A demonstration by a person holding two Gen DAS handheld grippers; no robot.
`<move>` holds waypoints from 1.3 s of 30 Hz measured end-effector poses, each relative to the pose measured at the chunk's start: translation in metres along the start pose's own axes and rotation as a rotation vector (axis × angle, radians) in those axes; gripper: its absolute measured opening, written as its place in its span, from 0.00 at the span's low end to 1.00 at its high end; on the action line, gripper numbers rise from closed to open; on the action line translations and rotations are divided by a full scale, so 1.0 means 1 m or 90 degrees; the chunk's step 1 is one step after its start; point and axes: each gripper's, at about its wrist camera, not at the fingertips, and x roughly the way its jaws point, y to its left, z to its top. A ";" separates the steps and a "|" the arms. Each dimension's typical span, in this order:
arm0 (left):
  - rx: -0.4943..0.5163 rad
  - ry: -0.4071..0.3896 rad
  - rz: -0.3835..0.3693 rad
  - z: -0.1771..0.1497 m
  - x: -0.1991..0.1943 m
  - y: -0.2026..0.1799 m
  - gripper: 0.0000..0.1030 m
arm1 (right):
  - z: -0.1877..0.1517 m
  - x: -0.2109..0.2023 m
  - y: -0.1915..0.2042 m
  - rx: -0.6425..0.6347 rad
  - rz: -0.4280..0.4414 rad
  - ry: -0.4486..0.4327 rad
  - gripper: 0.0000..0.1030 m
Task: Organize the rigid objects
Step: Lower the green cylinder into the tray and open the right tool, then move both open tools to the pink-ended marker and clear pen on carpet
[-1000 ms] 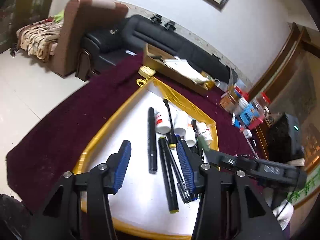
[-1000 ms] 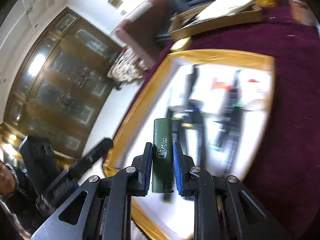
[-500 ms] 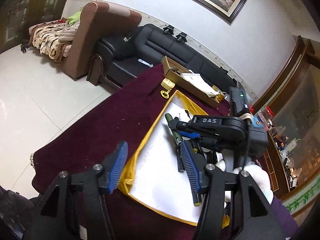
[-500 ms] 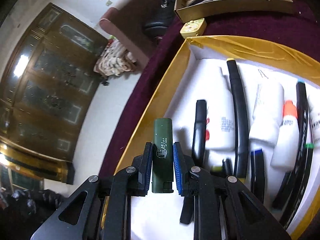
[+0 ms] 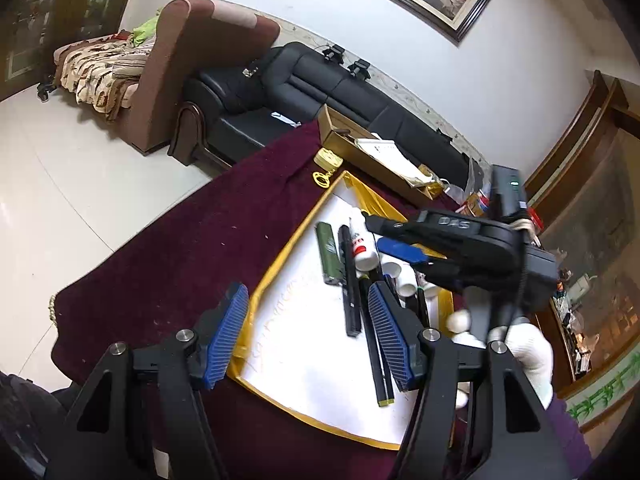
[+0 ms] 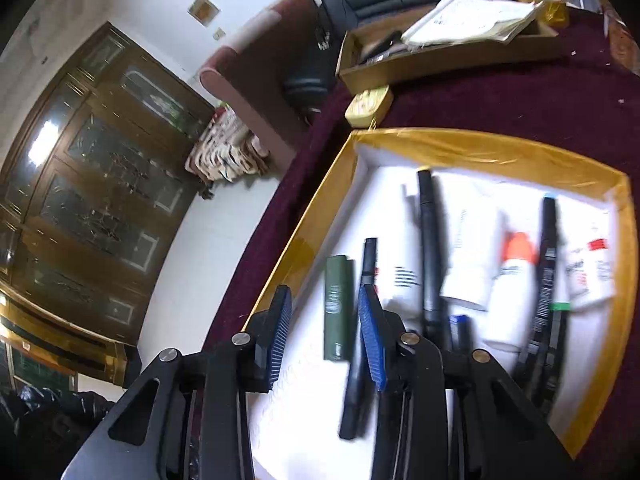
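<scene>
A gold-rimmed white tray [image 5: 276, 264] [image 6: 480, 148] lies on the maroon tablecloth. It holds a dark green lighter [image 5: 329, 252] [image 6: 337, 306] at its left side, beside several black pens [image 6: 429, 248] and white bottles [image 6: 512, 284]. My right gripper [image 6: 325, 332] is open, with the green lighter lying between its fingers on the tray; in the left wrist view it [image 5: 396, 240] hovers over the bottles. My left gripper [image 5: 308, 340] is open and empty above the tray's near left edge.
A cardboard box [image 5: 372, 160] [image 6: 440, 56] with papers stands beyond the tray. A small yellow tin [image 5: 329, 159] [image 6: 368, 104] sits at the tray's far corner. Jars and clutter [image 5: 480, 200] crowd the right. Sofas stand behind the table.
My right gripper opened and let the green lighter go onto the tray beside the pens. My left gripper drew back slightly and stayed open.
</scene>
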 end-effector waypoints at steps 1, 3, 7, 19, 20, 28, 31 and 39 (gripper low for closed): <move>0.003 0.003 0.000 -0.001 0.001 -0.003 0.60 | 0.001 -0.003 -0.002 0.000 0.000 -0.003 0.31; 0.010 0.010 -0.001 -0.004 0.004 -0.009 0.60 | -0.002 -0.015 -0.010 0.003 -0.002 -0.013 0.32; 0.028 0.026 -0.004 -0.009 0.009 -0.022 0.60 | -0.006 -0.029 -0.029 0.015 -0.010 -0.021 0.32; 0.070 0.042 -0.006 -0.020 0.009 -0.050 0.60 | -0.012 -0.127 -0.151 0.106 -0.079 -0.103 0.32; 0.071 0.042 -0.007 -0.021 0.009 -0.053 0.60 | -0.012 -0.149 -0.177 0.136 -0.107 -0.127 0.32; 0.100 0.064 -0.038 -0.033 0.022 -0.086 0.60 | -0.013 -0.213 -0.277 0.264 -0.222 -0.175 0.31; 0.125 0.061 -0.042 -0.038 0.017 -0.102 0.60 | -0.005 -0.211 -0.286 0.259 -0.257 -0.181 0.31; 0.171 0.067 -0.039 -0.048 0.014 -0.131 0.60 | 0.018 -0.184 -0.289 0.235 -0.343 -0.149 0.35</move>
